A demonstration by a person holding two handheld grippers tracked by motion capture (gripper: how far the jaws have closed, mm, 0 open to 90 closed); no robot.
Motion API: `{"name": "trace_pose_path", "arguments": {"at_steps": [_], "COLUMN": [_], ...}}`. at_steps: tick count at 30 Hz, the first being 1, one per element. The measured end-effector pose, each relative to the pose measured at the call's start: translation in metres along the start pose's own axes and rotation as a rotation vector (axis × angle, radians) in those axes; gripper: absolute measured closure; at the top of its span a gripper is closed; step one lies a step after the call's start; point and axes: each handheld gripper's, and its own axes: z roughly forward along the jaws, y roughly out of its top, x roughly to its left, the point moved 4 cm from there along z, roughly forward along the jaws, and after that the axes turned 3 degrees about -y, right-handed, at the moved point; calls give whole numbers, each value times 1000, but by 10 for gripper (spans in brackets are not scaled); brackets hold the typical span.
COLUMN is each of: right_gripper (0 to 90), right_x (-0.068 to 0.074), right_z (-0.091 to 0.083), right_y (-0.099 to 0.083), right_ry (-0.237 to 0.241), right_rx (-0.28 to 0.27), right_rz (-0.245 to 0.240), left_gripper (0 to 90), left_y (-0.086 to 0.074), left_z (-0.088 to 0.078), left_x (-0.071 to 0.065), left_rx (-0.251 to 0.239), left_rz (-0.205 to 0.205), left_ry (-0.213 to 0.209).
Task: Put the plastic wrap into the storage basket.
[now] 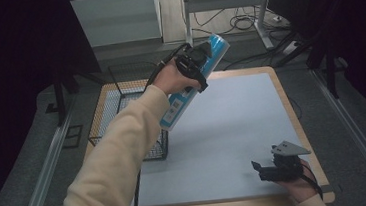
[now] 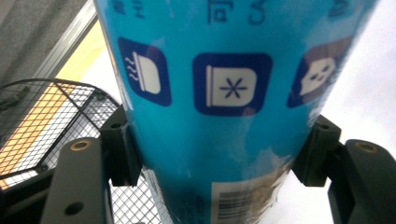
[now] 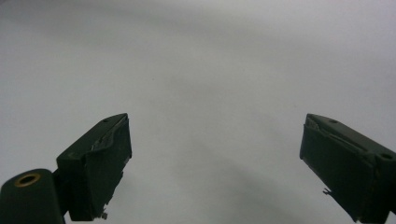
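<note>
Two claws: one loaded, one idle.
Wire basket (image 1: 132, 118): set at the counter's (image 1: 233, 128) left edge; taken as landmark.
Left claw (image 1: 202, 56): clamped across a blue tube-shaped pack (image 1: 196, 81), held tilted in the air above the basket's right rim.
Pack (image 2: 229, 93): pinched between both pads.
Right claw (image 1: 264, 168): jaws spread, nothing held, resting low, well right of the basket.
Risk: the glossy, long pack could be levered out of the narrow pinch and dropped outside the basket.

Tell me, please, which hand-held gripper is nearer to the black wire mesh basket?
Left. The left hand-held gripper, shut on the long blue box, is raised just beyond and right of the black wire mesh basket; the right hand-held gripper sits open at the table's near right corner.
</note>
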Motion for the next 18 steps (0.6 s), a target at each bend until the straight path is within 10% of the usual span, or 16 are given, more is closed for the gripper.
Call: {"name": "trace_pose_path", "arguments": {"at_steps": [18], "right_gripper": [95], "right_x": [0], "right_z": [-1], "right_y": [1], "right_ry": [-8], "right_rx": [-8], "right_rz": [-2], "left_gripper": [317], "left_y": [-25], "left_z": [-8], "left_x": [32], "left_rx": [10], "left_rz": [-64], "left_ry": [37]}}
